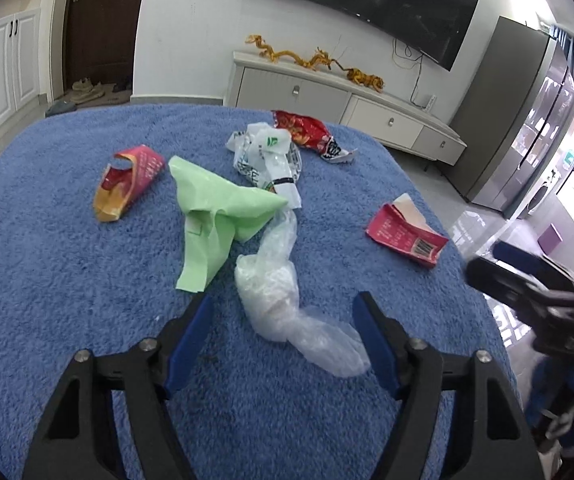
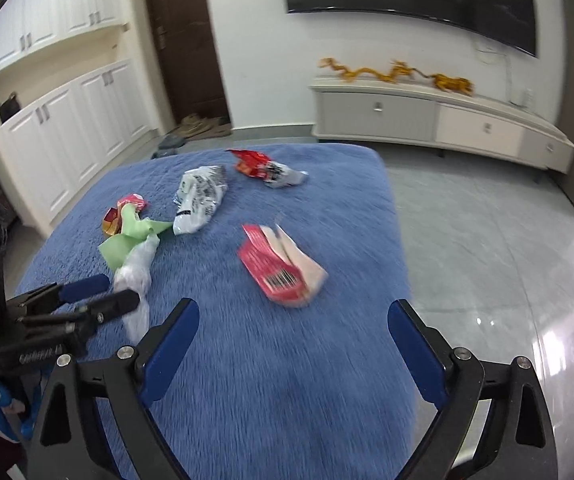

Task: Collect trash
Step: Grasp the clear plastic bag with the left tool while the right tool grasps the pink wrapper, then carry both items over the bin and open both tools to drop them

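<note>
Trash lies on a blue fuzzy table cover [image 1: 47, 240]. My left gripper [image 1: 283, 300] is open, its jaws either side of a clear crumpled plastic bag [image 1: 271, 292], not closed on it. Beyond lie a green bag [image 1: 219, 216], a red-yellow wrapper [image 1: 127, 180], a white printed bag [image 1: 267, 152], a red snack bag [image 1: 307, 130] and a torn red carton [image 1: 405, 232]. My right gripper [image 2: 293, 312] is open and empty, just short of the red carton [image 2: 281, 268]. The left gripper [image 2: 103, 294] shows at the left, at the clear bag [image 2: 137, 272].
The cover's right edge [image 2: 399, 240] drops to a glossy tiled floor [image 2: 487, 240]. A white TV cabinet [image 1: 347, 100] stands beyond the table under a wall TV. White cupboards [image 2: 67, 128] and a dark door are at the left.
</note>
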Available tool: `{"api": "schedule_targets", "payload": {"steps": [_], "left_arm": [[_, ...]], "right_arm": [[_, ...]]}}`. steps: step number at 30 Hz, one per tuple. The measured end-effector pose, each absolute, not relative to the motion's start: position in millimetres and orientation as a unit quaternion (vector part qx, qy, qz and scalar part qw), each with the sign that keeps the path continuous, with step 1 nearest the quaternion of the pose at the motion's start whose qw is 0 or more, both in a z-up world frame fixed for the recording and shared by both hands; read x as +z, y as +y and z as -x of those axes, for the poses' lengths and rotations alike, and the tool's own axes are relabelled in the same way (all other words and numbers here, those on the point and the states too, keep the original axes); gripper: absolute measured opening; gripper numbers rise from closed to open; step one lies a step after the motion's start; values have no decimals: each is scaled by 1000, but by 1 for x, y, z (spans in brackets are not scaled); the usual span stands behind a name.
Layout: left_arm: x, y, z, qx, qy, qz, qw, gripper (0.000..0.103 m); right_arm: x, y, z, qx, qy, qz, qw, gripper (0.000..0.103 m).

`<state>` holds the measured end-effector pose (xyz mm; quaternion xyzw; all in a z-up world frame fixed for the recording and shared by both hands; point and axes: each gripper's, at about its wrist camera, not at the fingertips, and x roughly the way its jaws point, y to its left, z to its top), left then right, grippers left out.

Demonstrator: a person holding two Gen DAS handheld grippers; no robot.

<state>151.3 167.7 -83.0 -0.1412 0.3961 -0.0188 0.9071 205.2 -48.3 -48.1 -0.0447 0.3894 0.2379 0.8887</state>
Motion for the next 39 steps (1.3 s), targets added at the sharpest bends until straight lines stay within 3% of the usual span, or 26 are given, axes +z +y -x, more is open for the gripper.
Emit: {"api": "schedule_targets", "payload": {"steps": [3, 7, 9, 11, 12, 14, 17, 33, 39], "left_arm": [[-89, 167, -158, -19, 407, 142, 902, 56], [-90, 161, -157, -9, 406, 129, 905, 51], [-91, 159, -155, -7, 406, 122, 906, 42], [-92, 159, -157, -5, 405, 122, 906, 36], [-92, 159, -157, -6, 405, 123, 906, 31], [-92, 159, -156, -7, 404, 124, 906, 27], [-89, 156, -149, -5, 397, 116, 910, 26], [-51, 143, -59, -8, 363, 75, 929, 25], [-29, 89, -45, -64, 346, 27, 936, 25]], "right_arm": [[-58, -29, -229, 258, 393, 63, 881, 94], [-72, -15, -249, 279, 404, 73, 868, 90], [-82, -7, -253, 284, 413, 85, 861, 85], [-92, -2, -256, 284, 426, 100, 853, 68], [-94, -1, -255, 278, 427, 105, 854, 65], [-91, -4, -253, 275, 421, 105, 858, 43], [-85, -10, -246, 274, 417, 92, 862, 33], [-40, -49, -116, 275, 390, 34, 878, 32], [-28, -94, -73, 224, 382, 10, 896, 32]]}}
